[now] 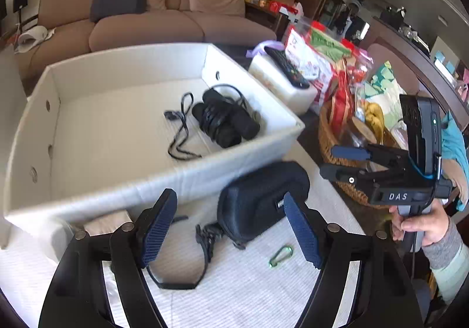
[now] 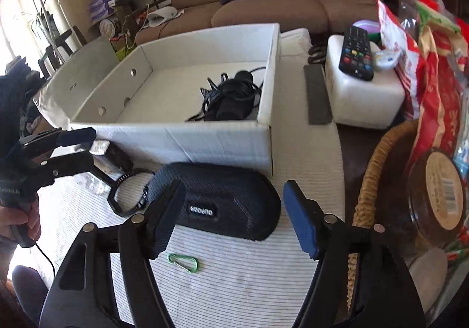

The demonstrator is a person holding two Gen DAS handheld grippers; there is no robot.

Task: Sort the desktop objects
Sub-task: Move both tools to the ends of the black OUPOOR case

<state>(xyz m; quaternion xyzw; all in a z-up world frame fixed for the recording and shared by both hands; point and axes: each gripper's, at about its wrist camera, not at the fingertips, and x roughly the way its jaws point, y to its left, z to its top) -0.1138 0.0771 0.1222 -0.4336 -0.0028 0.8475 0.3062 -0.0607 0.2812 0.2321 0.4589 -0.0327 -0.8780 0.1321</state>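
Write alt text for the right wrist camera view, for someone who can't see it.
The open right gripper hovers over a black zippered case on a striped white cloth, a green carabiner lying nearer the camera. Behind stands a white cardboard box holding black binoculars; the left gripper is at far left.

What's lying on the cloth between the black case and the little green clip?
Nothing: in the right wrist view, only bare striped cloth separates the black case from the green carabiner clip.

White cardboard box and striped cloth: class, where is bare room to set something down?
Free: the white cardboard box floor left of the black binoculars; the striped cloth nearside of the green carabiner. Crowded: around the black zip case and wicker basket.
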